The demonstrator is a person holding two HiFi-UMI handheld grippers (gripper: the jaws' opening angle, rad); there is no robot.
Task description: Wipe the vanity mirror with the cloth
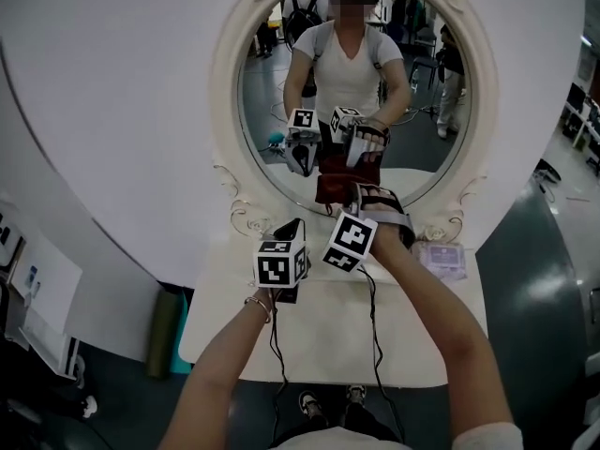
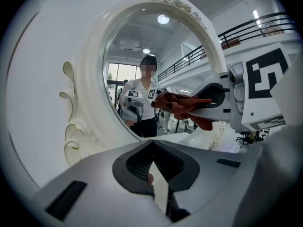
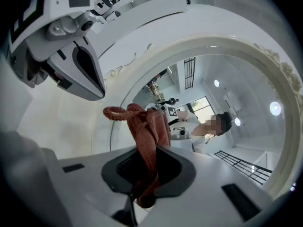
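The oval vanity mirror [image 1: 375, 82] in its ornate white frame [image 1: 228, 92] stands on a white table. A dark red cloth [image 1: 336, 187] is bunched against the bottom of the glass. My right gripper [image 1: 361, 197] is shut on it, and the cloth [image 3: 149, 131] stands up out of the jaws in the right gripper view. My left gripper [image 1: 291, 229] hovers just left of it, short of the frame's lower rim, with its jaws [image 2: 152, 161] together and nothing in them. The left gripper view shows the cloth [image 2: 184, 105] at its right, close to the glass.
The white tabletop [image 1: 328, 336] lies below my arms, with black cables hanging over its front edge. A small pale packet [image 1: 441, 257] sits at the table's right, by the frame's foot. A green roll [image 1: 164, 331] stands on the floor to the left.
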